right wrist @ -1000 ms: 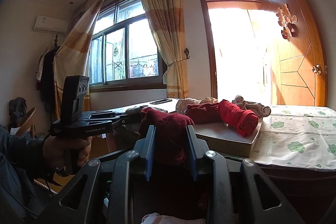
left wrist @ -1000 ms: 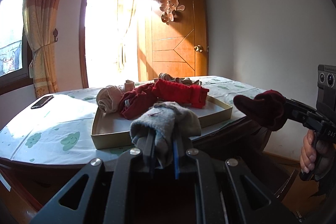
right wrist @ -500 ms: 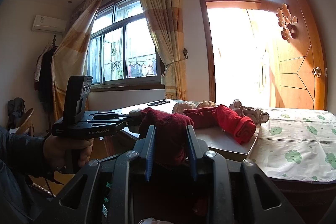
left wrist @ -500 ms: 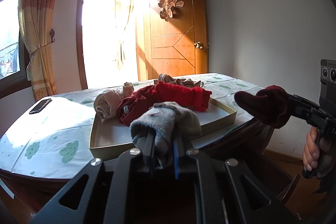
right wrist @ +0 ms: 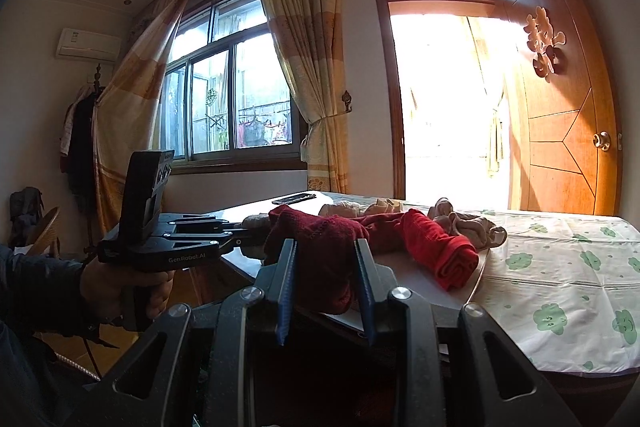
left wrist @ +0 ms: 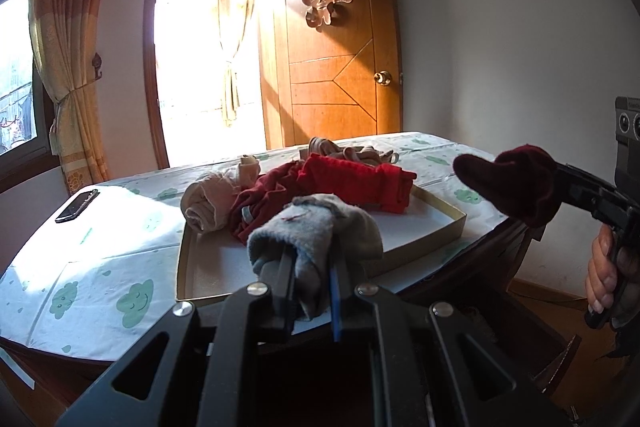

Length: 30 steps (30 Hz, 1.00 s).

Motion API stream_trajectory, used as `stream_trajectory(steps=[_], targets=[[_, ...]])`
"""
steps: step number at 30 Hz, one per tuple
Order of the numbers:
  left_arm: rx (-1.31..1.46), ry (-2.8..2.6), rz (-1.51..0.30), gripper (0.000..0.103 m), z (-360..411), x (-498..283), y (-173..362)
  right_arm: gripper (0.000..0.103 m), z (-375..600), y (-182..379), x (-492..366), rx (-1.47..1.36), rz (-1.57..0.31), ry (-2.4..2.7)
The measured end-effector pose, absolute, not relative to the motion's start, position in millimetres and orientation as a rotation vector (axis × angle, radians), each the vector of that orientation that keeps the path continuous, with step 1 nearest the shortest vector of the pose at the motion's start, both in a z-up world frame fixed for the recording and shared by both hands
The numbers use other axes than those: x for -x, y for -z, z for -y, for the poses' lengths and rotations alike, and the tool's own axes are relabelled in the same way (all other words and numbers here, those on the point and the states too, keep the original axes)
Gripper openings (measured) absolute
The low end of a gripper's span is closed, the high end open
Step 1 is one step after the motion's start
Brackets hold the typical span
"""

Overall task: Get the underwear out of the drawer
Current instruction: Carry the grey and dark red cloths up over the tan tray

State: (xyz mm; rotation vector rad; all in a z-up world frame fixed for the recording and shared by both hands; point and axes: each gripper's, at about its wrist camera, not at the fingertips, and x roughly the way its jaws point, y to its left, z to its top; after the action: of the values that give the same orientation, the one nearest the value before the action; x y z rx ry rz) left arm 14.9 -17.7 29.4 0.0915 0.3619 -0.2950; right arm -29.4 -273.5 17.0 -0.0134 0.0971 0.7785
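Both claws are clamped on 2 soft, light garments: left gripper pinches grey underwear, right gripper dark red underwear (bunched folds grip best).

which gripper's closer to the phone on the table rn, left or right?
Left, as far as the views show. The left gripper, shut on the grey garment, sits at the tray's near edge, phone-side. The phone lies beyond. The right gripper, holding the maroon garment, is off the opposite side.
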Motion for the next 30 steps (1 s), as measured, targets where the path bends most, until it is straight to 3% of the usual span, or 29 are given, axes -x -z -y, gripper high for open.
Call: stream_trajectory(steps=[30], targets=[[-0.101,0.237,-0.485,0.011,-4,-85,-43,0.03,275,-35,-51,-0.012,-0.24,-0.654]])
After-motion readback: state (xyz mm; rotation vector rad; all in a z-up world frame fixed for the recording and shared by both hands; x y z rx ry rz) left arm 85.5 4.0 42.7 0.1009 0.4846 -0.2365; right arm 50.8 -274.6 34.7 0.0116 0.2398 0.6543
